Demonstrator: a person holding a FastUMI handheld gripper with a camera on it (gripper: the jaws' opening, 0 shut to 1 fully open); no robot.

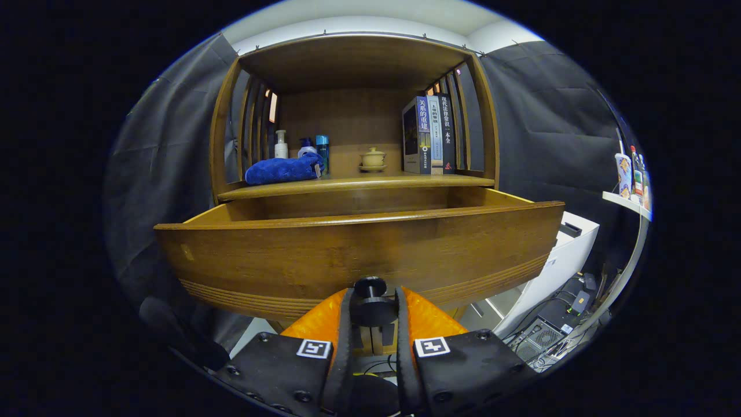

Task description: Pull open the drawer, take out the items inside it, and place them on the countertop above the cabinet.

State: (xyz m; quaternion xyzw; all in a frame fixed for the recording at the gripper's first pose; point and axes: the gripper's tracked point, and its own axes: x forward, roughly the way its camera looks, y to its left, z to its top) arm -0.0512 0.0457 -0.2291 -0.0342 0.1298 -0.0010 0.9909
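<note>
I'm pulling the drawer (359,249) open; step one looks nearly done, it's standing well out from the cabinet (353,104). Hand-held gripper (373,315) is pinching the knob (370,301), both fingers pressing on it. Drawer's inside is hidden behind its front, can't tell what items are lying in there. Next I'm judging: release the knob, lift over the front, reach in, then move items to the table (359,184) above.

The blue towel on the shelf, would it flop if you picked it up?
Probably yes. The blue towel lies folded in a soft, quilted-looking bundle, so it likely droops and unfolds when lifted. It looks light and unlikely to roll. The gripper is closed on the drawer knob, not on the towel.
</note>
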